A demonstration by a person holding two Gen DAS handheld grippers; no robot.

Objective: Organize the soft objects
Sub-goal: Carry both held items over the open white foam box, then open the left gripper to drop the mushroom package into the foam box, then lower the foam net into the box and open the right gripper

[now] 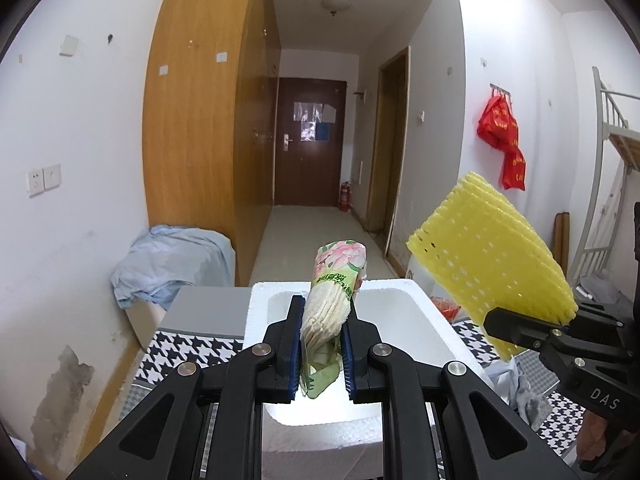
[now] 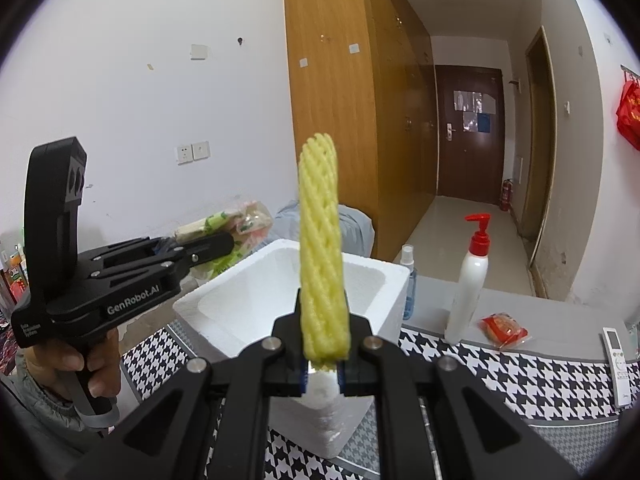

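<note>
A houndstooth-patterned cloth (image 2: 520, 376) covers the work surface, and on it sits a white foam box (image 2: 304, 280), open at the top. Above the box, the left gripper (image 1: 320, 344) is closed tight on a floral-printed plastic pack of pale round pads (image 1: 332, 304); the pack stands upright between the blue pads, its printed end rising well beyond the fingertips and its lower end hanging just over the box's hollow. To its right, the right gripper (image 2: 323, 354) is clamped on a stack of yellow foam fruit nets (image 2: 322, 256), gripped at the bottom edge so the stack rises straight past the fingertips, over the near side of the box. On the cloth right of the box stand a white pump bottle with a red top (image 2: 470, 284), a small clear spray bottle (image 2: 409, 280), a red snack packet (image 2: 504, 330) and a white remote control (image 2: 618, 354).
</note>
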